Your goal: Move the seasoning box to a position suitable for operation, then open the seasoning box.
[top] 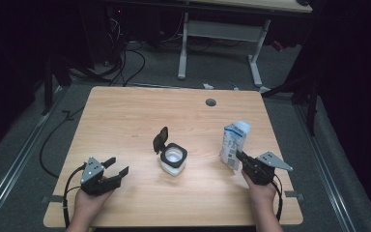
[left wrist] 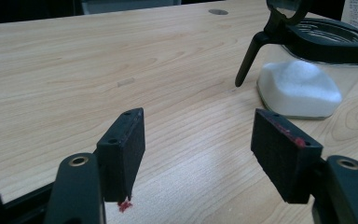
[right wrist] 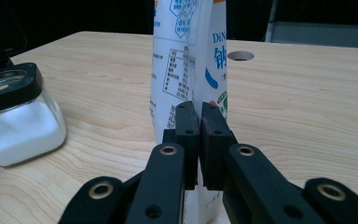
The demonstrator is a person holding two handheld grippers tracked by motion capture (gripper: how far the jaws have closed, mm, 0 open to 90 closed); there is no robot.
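Note:
A white and blue printed bag (top: 234, 141) stands upright at the table's right. My right gripper (top: 242, 158) meets its lower near edge. In the right gripper view the two pads of my right gripper (right wrist: 199, 116) press together on a thin edge of the bag (right wrist: 186, 51). A small glass jar (top: 174, 161) with white powder and a black rim sits mid-table, its black flip lid (top: 161, 139) standing open. My left gripper (top: 117, 166) rests at the front left, jaws wide apart and empty. From the left gripper (left wrist: 198, 123) the jar (left wrist: 303, 86) lies ahead to the right.
The light wooden table (top: 140, 116) has a round cable hole (top: 210, 102) near its far edge. A person's hands hold both grippers at the front edge. Beyond the table are dark floor, cables and a desk frame (top: 222, 34).

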